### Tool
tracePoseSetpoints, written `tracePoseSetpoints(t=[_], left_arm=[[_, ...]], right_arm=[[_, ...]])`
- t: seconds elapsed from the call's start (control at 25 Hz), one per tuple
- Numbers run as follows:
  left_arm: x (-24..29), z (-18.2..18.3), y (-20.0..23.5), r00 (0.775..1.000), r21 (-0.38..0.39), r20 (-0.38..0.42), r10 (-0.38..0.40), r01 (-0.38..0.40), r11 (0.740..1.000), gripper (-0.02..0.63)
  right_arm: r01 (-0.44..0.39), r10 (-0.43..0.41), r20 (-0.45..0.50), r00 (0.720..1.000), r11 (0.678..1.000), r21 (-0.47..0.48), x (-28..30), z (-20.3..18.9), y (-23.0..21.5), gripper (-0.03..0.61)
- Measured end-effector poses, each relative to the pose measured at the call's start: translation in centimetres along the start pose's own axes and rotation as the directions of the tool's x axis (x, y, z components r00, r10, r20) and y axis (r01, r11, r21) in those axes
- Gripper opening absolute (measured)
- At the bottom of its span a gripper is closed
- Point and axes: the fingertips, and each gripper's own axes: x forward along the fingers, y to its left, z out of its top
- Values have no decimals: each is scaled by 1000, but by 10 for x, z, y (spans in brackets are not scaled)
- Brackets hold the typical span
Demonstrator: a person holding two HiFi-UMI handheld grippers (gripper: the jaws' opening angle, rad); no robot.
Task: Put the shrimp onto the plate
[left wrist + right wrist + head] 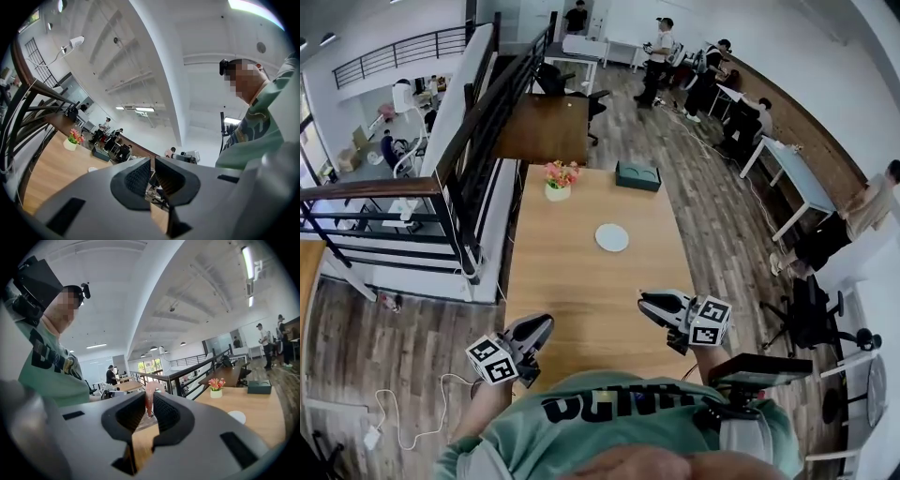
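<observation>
Right claw clamped on upright shrimp; plate farther off, slightly left; left claw closed, empty.

**Head view:** the camera sits on the person's head and faces forward and steeply down. It covers the whole tabletop from above at moderate range. The left tool and right tool lie close below it at the near edge.

**Left gripper view:** the camera rides on the left tool and looks along its jaws, pitched upward. Ceiling fills most of the frame; the tabletop shows only at lower left.

**Right gripper view:** the camera rides on the right tool and looks along its jaws, about level and low over the tabletop.

**Shared field:** all three views include the plate, the flower pot and the far end of the tabletop. Each gripper view also catches the person at one edge.
</observation>
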Motion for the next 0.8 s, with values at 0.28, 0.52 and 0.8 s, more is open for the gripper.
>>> tracePoseSetpoints(t=[0.28, 0.52, 0.8], left_arm=[[61, -25, -19, 996, 12, -5, 87, -87, 996, 32], [125, -58, -47, 987, -18, -57, 153, -154, 988, 32], [164, -53, -7, 980, -3, -149, 128, -130, 991, 32]], right_arm=[[-81, 80, 26, 996, 996, 32, -49, -17, -55, 51], [-124, 119, 92, 989, 991, 52, -99, -16, -115, 51], [-38, 21, 142, 990, 992, 118, -111, -41, -156, 51]])
